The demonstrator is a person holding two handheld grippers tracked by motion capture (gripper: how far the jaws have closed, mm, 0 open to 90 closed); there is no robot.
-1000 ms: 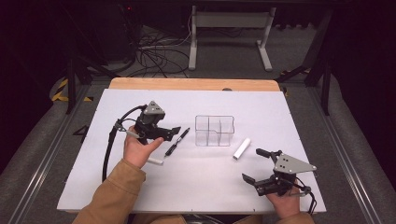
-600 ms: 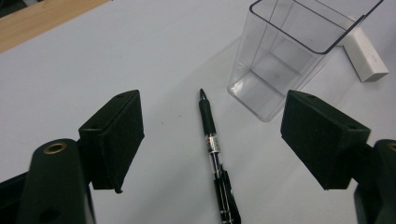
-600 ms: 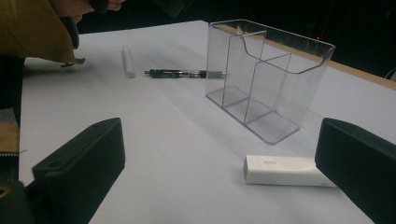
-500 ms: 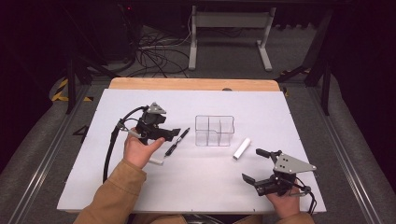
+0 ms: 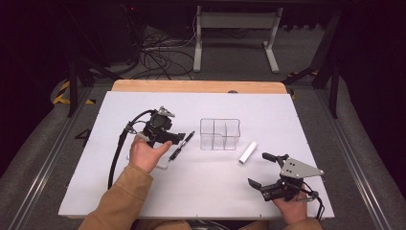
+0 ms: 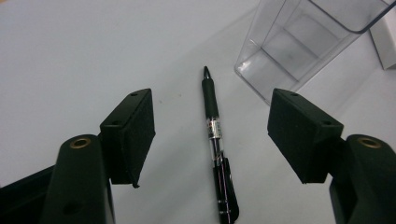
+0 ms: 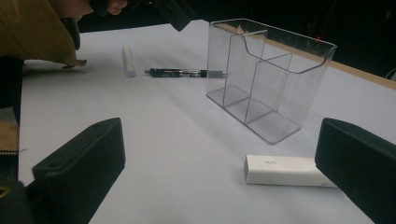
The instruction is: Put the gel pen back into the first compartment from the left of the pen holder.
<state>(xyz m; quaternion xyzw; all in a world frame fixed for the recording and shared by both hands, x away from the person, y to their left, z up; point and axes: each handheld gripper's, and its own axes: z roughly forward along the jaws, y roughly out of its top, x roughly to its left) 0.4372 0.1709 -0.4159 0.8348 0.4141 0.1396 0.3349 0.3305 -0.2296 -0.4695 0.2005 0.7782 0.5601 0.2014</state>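
The left gripper (image 5: 178, 139) hangs right over the pen (image 5: 182, 145), and its jaws have just been closing in on it. In the left gripper view the pen (image 6: 215, 140) lies dead centre between the two black pads (image 6: 133, 133), but there is daylight on both sides: nothing is gripped yet, and the jaws stand about half open. Compared with a second ago the hand has barely shifted, and the pen lies where it did. That reads as the pick-up beginning, with the squeeze still to finish.

The pen rests flat on the white table (image 5: 201, 196), just to the left of the clear organizer (image 5: 220, 134) and apart from it. Its long axis runs on a diagonal in the high view, writing tip up toward the organizer, clip end down toward the person. The pads sit across that axis, which should suit a clean pinch.

Over on the right, the right gripper (image 5: 268, 170) holds nothing, jaws wide, with the white eraser (image 7: 285, 170) on the table just ahead. A white stick (image 7: 128, 60), probably chalk or a marker, lies beside the pen.
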